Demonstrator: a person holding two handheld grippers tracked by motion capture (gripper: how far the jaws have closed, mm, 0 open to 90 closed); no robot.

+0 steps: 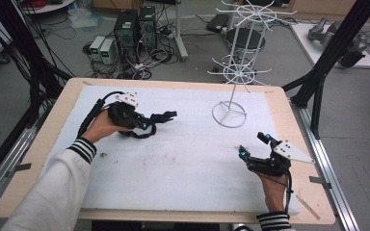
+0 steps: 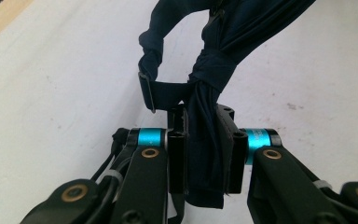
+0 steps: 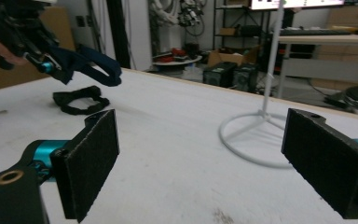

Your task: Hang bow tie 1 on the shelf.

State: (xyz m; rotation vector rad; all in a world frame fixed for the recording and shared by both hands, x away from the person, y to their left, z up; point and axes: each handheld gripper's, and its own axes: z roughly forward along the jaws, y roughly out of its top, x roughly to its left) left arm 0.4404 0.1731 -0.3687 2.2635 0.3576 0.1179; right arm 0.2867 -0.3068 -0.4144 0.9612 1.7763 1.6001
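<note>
**Umbrella held at left, rack free at right**

Umbrella [image 2: 214, 70], a folded dark blue one, was clamped between the jaws of the left gripper [image 1: 147, 122], which were closed on its bunched fabric. In the left gripper view its long axis ran straight out from the jaws, and a strap [image 2: 161, 93] stood out to one side. In the high view it pointed rightward over the pad [image 1: 183, 163], towards the rack [image 1: 236, 72]. A loop [image 3: 80, 99] of dark strapping lay on the pad beneath the left gripper. The left hand [image 1: 103, 127] was therefore the nearer hand to the umbrella; the rack lay well apart to its right, so any hanging move would probably have run rightward along that axis.

The right gripper [image 1: 255, 144] hovered near the pad's right edge, with its jaws spread wide and nothing between them. The rack's ring base [image 3: 247, 135] showed between them, farther off.

A white foam pad, lightly soiled, covered the wooden table [image 1: 67, 96]. Beyond it were computers [image 1: 135, 29], tangled cables and black frame posts [image 1: 337, 48] on a grey floor.
</note>
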